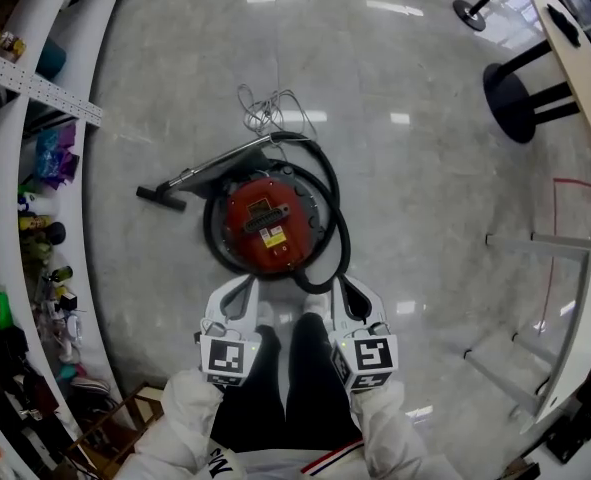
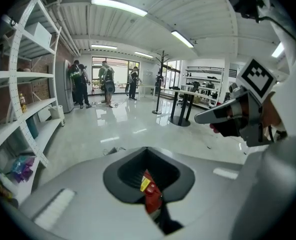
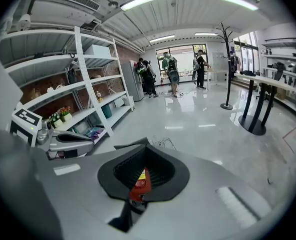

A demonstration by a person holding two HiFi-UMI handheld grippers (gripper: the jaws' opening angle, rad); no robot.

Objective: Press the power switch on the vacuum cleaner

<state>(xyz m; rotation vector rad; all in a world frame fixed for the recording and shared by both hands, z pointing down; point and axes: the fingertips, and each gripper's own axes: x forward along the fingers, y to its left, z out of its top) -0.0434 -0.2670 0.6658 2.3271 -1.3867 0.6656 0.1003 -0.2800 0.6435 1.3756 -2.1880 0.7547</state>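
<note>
A round red vacuum cleaner (image 1: 270,223) stands on the glossy grey floor just ahead of my feet. Its black hose (image 1: 333,218) loops around it, and the wand and floor nozzle (image 1: 162,197) lie to its left. My left gripper (image 1: 245,282) and right gripper (image 1: 346,282) hang side by side above my legs, short of the vacuum, both shut and holding nothing. In the left gripper view the red body (image 2: 150,194) shows through the opening behind the closed jaws of the left gripper (image 2: 148,149). The right gripper view shows the same red body (image 3: 140,181) behind the right gripper (image 3: 148,145). I cannot make out the power switch.
A loose cable (image 1: 265,108) lies on the floor beyond the vacuum. White shelving (image 1: 35,168) full of small items curves along the left. A black stool base (image 1: 515,98), a pale table (image 1: 575,58) and a white frame (image 1: 575,298) stand at the right. People stand far off (image 3: 170,69).
</note>
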